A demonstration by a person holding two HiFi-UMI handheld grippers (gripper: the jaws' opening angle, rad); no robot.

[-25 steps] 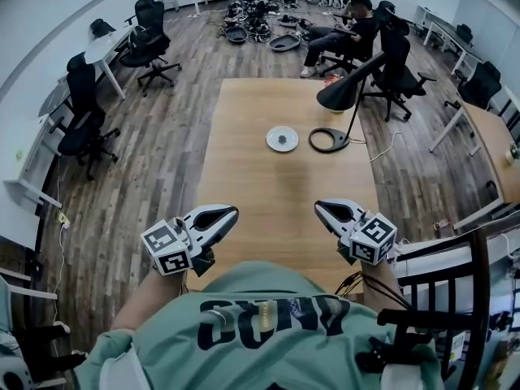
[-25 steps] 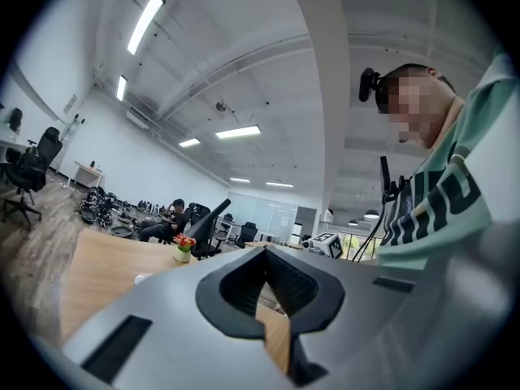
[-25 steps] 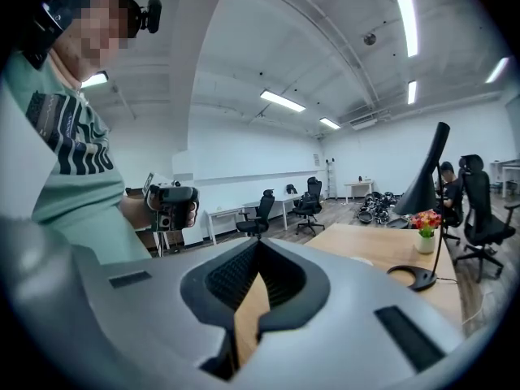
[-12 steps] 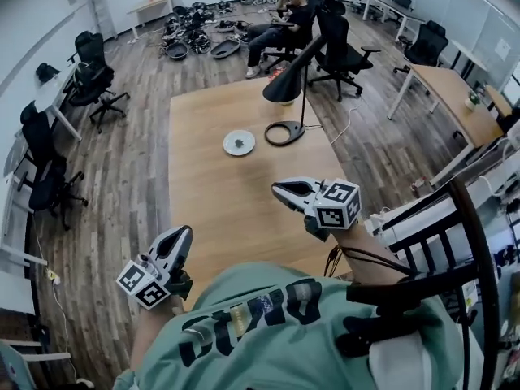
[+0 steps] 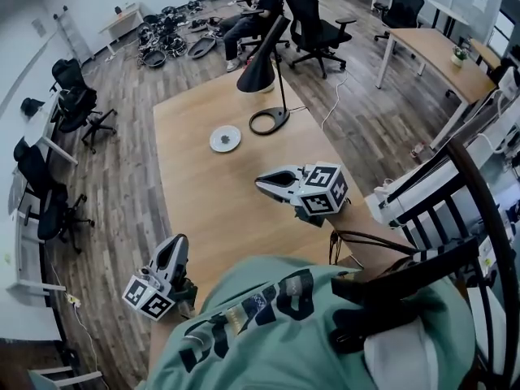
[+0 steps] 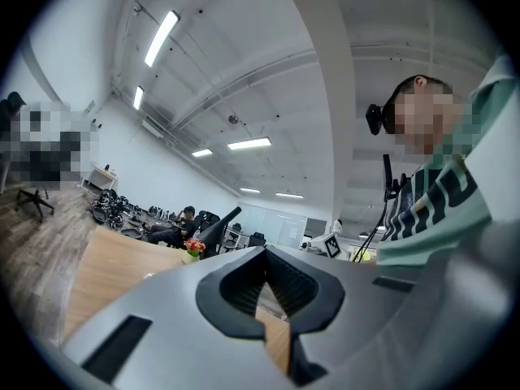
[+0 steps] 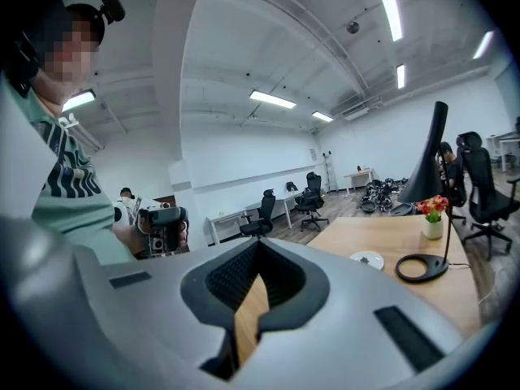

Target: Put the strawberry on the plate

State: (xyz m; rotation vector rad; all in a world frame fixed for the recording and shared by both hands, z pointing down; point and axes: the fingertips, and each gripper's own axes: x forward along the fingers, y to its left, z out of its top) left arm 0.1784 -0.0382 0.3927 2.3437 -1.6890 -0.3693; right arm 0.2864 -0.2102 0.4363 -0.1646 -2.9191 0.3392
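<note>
Left hand-held gripper (image 5: 179,240) is at the bench's (image 5: 203,193) near-left corner, jaws closed on nothing. Right hand-held gripper (image 5: 260,182) is over the near-right part, also closed and empty. The plate (image 5: 225,139) sits toward the far end, near the black lamp's ring base (image 5: 269,121) but not touching it. A small dark item at the plate's centre is too small to identify as the strawberry. A flower vase (image 7: 433,227) stands by the lamp.

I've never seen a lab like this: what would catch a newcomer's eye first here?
Probably the two handheld grippers with patterned cubes: the right gripper hangs shut over the long wooden table, the left gripper by its near left corner. Farther along stand a black lamp and, beside it, a small white plate.
</note>
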